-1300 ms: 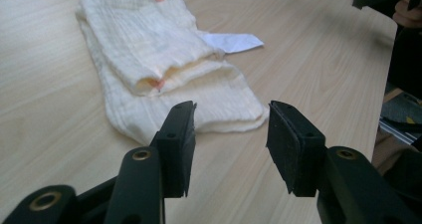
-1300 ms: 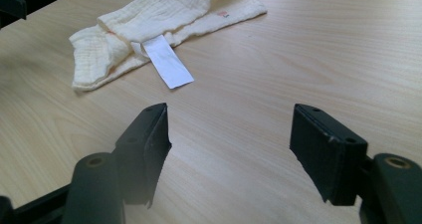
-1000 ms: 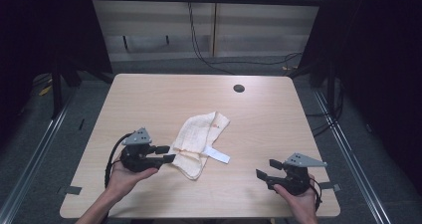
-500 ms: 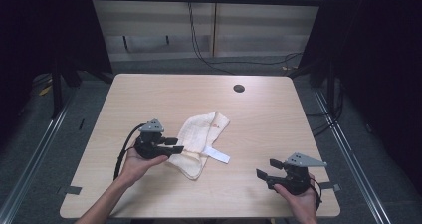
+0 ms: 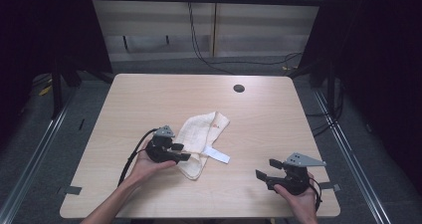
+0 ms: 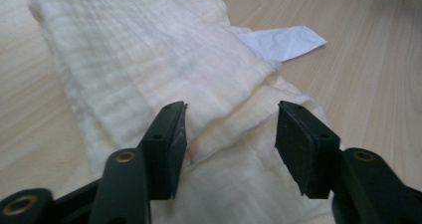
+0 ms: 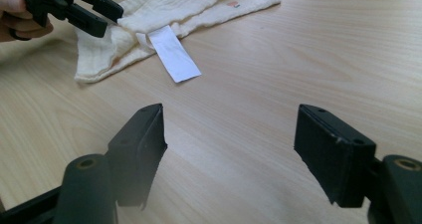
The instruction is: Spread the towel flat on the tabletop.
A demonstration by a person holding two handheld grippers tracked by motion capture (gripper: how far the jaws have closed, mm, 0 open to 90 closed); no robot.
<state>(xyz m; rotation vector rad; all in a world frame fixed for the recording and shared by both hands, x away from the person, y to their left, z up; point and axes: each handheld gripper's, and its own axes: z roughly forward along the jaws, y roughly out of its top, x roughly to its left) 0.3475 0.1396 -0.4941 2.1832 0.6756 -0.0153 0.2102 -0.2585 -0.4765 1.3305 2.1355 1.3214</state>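
My left gripper (image 5: 180,152) over crumpled cream muslin cloth (image 5: 200,137), jaws just opened, straddling its near fold, nothing pinched | cloth mid-table, long axis toward far-right corner | my right gripper (image 5: 265,170) gaping, well apart, near front edge.

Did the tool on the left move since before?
Yes. In the high view the left tool has slid toward the cream cloth and now sits over its near edge. Its jaws have just been opening, the cloth lying loose between them.
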